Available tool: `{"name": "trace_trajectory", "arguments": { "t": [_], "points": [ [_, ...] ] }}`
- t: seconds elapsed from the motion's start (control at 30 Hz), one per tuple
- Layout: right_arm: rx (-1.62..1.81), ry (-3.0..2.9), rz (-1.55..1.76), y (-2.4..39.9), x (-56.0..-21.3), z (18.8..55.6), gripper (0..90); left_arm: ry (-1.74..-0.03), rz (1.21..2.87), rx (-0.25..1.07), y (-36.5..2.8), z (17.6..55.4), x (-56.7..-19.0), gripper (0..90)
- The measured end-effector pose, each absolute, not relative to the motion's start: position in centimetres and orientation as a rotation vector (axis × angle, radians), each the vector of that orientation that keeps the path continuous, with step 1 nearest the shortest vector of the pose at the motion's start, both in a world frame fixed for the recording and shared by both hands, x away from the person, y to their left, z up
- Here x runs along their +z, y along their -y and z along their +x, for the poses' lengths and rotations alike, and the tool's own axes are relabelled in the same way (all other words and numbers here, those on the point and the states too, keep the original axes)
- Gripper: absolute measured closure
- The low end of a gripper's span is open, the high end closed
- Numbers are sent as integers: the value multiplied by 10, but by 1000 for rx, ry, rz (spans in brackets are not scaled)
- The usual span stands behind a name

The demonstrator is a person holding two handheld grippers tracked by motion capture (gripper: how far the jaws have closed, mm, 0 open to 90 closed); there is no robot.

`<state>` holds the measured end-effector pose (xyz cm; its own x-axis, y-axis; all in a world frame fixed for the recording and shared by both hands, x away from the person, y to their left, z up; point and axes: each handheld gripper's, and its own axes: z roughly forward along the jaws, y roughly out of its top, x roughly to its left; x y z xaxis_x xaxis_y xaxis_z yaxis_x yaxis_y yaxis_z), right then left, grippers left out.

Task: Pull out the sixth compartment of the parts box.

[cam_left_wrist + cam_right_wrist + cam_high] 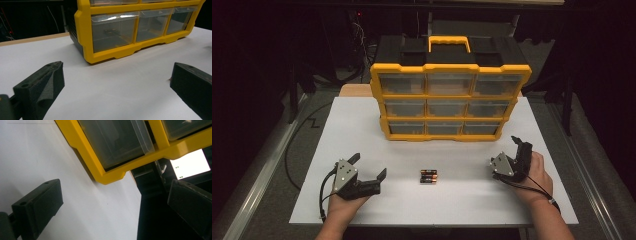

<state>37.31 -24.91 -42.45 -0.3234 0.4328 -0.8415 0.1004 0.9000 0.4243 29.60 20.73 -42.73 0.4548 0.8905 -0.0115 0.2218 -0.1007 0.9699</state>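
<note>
Both forearms come in at the near edge of the white worktop (pixel 362 130), each hand carrying a hand-held gripper. On the left, the left hand-held gripper (pixel 368 169) rests low on the worktop with its jaws spread wide and nothing between them; its own view looks between the two black jaws at bare white surface and the lower left corner of the organiser. On the right, the right hand-held gripper (pixel 518 145) is tilted up on its side, jaws likewise wide apart and empty, aimed past the organiser's lower right corner.

Between the two hands, well apart from either, lie the AA batteries (pixel 428 176), black and copper, side by side and touching, on the worktop in front of the organiser. How many there are is hard to tell; it looks like three.

Farther back stands the yellow drawer organiser (pixel 451 66), a three-by-three bank of clear drawers with a yellow handle on top. Every drawer looks pushed in. Its bottom-left drawer (pixel 113 31) seems to hold a small dark item, too dim to name.

Judging from this, the work has barely begun: no battery is gripped, no drawer is pulled out. Left to do, most likely, is opening a drawer, picking the batteries up, putting them in and closing it.
</note>
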Motion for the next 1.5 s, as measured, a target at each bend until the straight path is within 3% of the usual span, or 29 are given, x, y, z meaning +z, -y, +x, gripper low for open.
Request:
{"name": "trace_trajectory", "arguments": {
  "t": [0.9,1.5],
  "points": [
    [184,-1783,149,228,-416,360,13,-982,1576,759,-208,294,-426,5],
    [63,-1770,-33,213,-429,359,16,-982,1561,764,-209,294,-425,5]
  ]
}}
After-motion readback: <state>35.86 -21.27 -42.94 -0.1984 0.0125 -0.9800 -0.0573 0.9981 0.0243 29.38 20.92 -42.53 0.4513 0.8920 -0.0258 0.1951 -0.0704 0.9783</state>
